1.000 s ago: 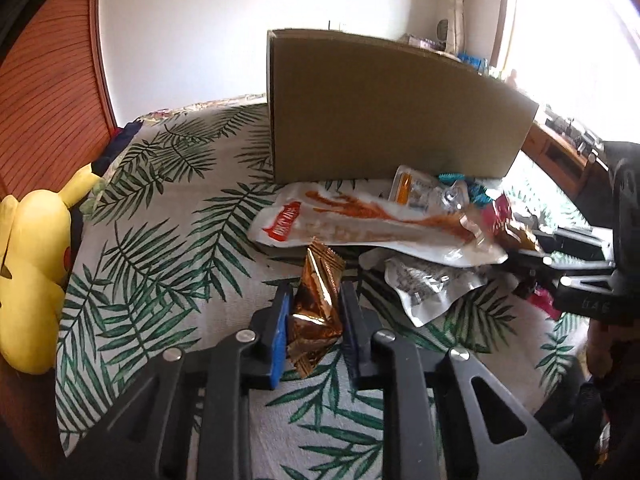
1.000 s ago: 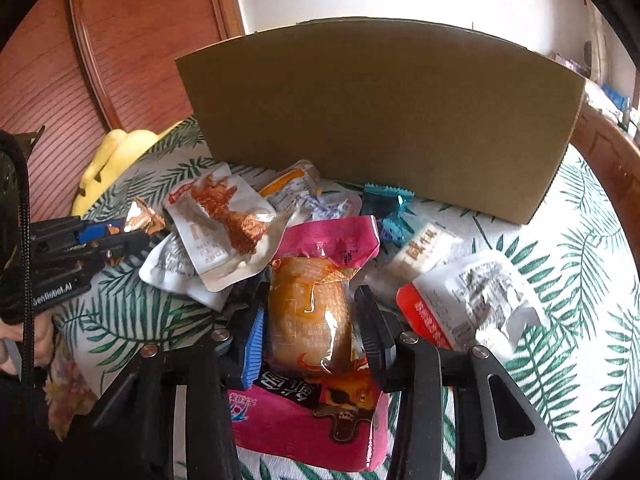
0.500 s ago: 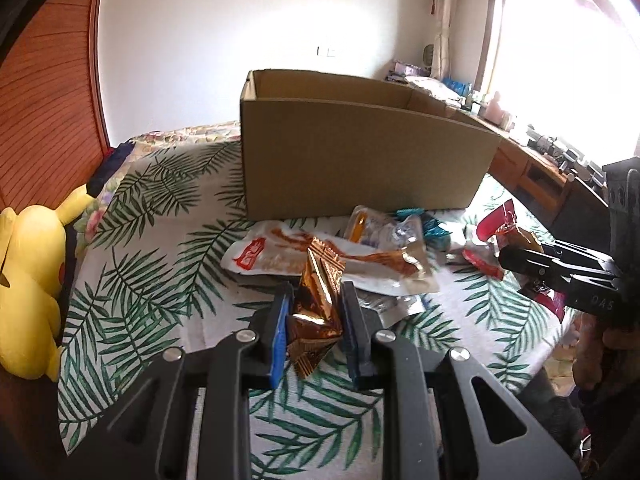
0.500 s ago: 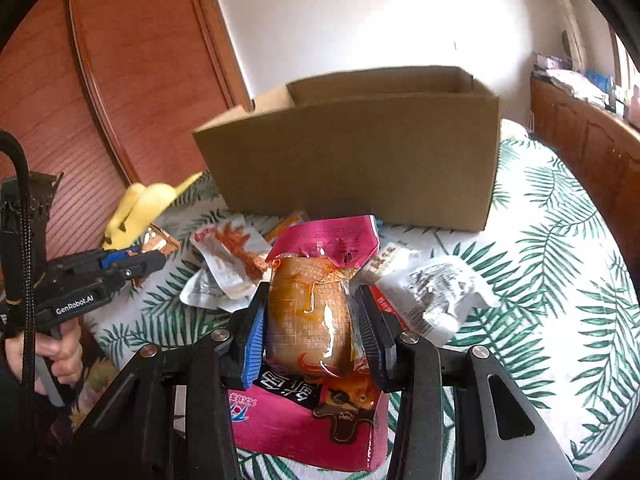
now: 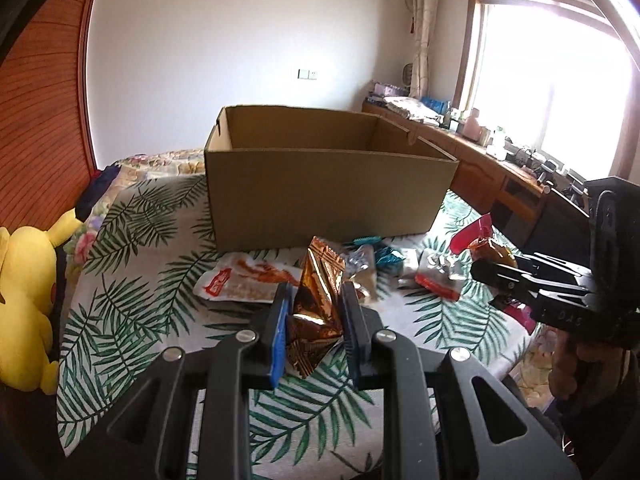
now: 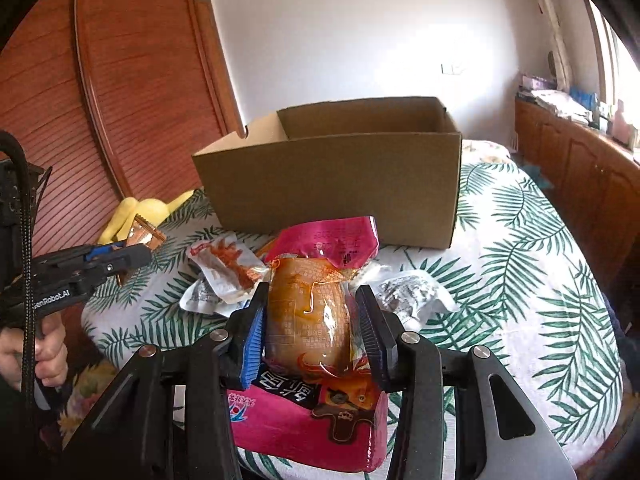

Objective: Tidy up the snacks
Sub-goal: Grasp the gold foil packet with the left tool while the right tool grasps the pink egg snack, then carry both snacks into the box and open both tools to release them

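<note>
My left gripper (image 5: 314,300) is shut on a shiny copper foil snack packet (image 5: 318,300) and holds it above the bed, in front of the open cardboard box (image 5: 320,200). My right gripper (image 6: 310,304) is shut on a pink and orange snack pouch (image 6: 316,308), lifted above the bed before the box (image 6: 332,188). Each gripper shows in the other's view: the right one (image 5: 480,268) at the right, the left one (image 6: 140,252) at the left. Several loose snack packets (image 5: 248,284) lie on the leaf-print bedcover (image 5: 132,280) between the grippers and the box.
A yellow plush toy (image 5: 24,300) lies at the bed's left edge by the wooden headboard (image 6: 132,80). A wooden cabinet (image 5: 492,176) with clutter runs under the window at the right. A white snack packet (image 6: 412,300) lies right of my right gripper.
Both grippers have risen with their snacks and pulled back from the pile. The box's open top and inside now show in both views.
</note>
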A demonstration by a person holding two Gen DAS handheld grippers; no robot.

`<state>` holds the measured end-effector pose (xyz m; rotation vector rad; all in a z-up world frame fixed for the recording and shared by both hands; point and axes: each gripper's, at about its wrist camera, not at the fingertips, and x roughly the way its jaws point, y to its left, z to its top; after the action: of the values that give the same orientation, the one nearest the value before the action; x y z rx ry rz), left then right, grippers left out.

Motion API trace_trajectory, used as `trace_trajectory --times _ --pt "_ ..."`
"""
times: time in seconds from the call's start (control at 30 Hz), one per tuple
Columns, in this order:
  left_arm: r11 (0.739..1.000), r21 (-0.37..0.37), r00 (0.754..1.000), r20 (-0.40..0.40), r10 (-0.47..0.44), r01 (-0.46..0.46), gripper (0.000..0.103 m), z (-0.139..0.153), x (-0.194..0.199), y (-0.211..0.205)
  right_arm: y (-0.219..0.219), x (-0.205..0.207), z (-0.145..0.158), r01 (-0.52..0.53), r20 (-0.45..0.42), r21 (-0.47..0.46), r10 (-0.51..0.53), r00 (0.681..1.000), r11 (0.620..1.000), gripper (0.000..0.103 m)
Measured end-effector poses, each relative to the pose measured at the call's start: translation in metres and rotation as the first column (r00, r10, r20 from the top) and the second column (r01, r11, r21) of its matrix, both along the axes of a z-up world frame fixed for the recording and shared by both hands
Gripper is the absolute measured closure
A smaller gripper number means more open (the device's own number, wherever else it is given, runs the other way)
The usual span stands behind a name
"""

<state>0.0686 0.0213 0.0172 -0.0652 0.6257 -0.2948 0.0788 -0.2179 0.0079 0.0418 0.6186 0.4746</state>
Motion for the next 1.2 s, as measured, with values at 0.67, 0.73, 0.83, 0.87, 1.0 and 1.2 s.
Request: trace_trajectory --times 0.67,0.73,0.83,0.87,1.0,1.2 --pt "0.999 -0.020 0.997 0.067 -0.035 0.037 0.082 0.025 0.002 -0.020 -0.010 -0.009 0.031 0.011 0.088 -0.018 -0.010 0.996 1.000 0.060" --pt "0.999 -0.025 0.997 0.066 -0.034 0.036 0.082 0.026 0.008 -0.021 -0.009 -0.006 0.033 0.004 0.092 -0.024 -0.002 0.996 1.000 0.060" --pt "0.999 -0.032 0.997 0.065 -0.029 0.031 0.082 0.028 0.018 -0.021 -0.008 0.002 0.037 -0.010 0.098 -0.029 0.013 0.995 1.000 0.060" --pt "0.999 -0.035 0.998 0.065 -0.027 0.029 0.082 0.029 0.021 -0.020 -0.007 0.005 0.039 -0.016 0.101 -0.032 0.019 0.995 0.999 0.060" --pt "0.999 -0.039 0.997 0.073 -0.019 0.022 0.082 0.035 0.039 -0.020 -0.005 0.019 0.046 -0.032 0.117 -0.041 0.037 0.992 0.999 0.060" --pt "0.999 -0.025 0.997 0.077 -0.025 0.027 0.082 0.046 0.070 -0.021 0.000 0.048 0.058 -0.053 0.134 -0.056 0.060 0.989 0.997 0.060"
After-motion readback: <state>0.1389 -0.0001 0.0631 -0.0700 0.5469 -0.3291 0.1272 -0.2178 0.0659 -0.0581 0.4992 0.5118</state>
